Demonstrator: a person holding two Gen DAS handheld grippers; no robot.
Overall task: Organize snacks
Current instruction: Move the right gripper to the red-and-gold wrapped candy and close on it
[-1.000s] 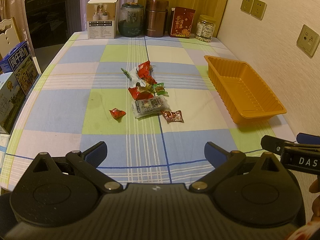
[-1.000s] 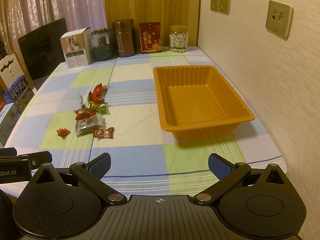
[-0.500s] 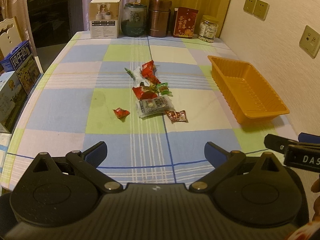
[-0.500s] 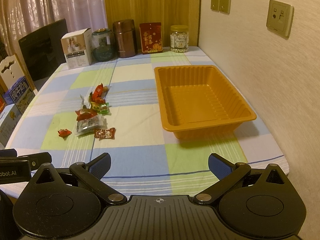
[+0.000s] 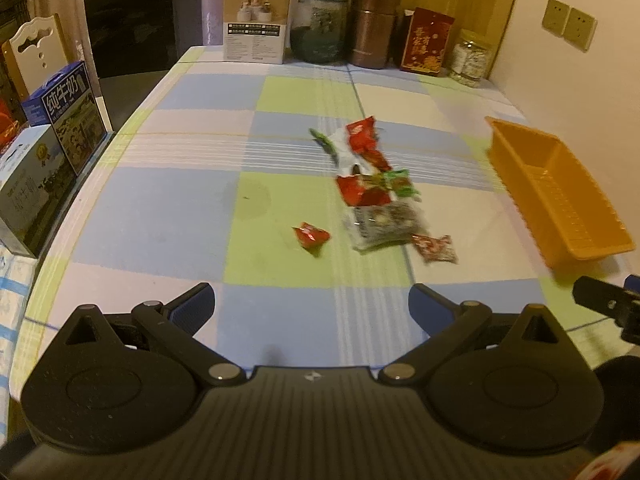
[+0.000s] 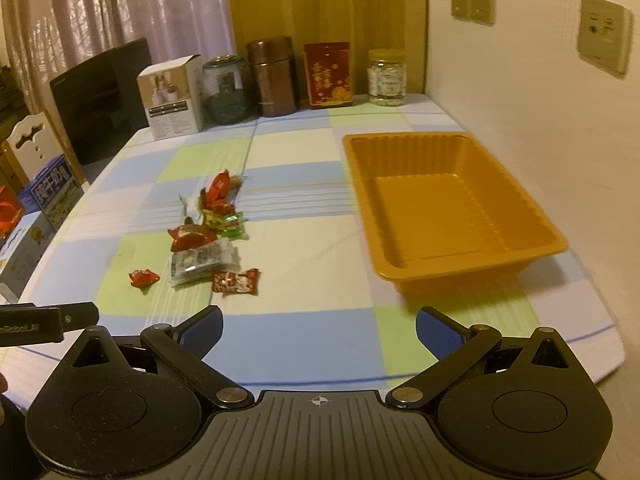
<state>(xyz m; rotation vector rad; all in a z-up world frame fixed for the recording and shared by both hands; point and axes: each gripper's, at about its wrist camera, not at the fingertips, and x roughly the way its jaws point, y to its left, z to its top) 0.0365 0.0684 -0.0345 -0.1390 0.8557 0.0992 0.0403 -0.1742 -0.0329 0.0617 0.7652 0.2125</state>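
Snacks (image 5: 376,196) lie in crinkly wrappers; both grippers' fingers (image 5: 192,306) spread apart, empty.

Home dining room: checked cloth on tabletop (image 6: 304,332), curtains (image 6: 120,8), white chair (image 5: 36,52), food jars (image 6: 386,77).

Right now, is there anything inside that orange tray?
Nothing: the orange tray shows only its bare ribbed floor. Its near inner wall is hidden. The snack packets all lie on the tablecloth beside it.

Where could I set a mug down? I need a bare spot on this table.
Bare cloth lies between the snacks and the tray, and left of the snacks toward the milk boxes. The back edge, box to jar, is crowded.
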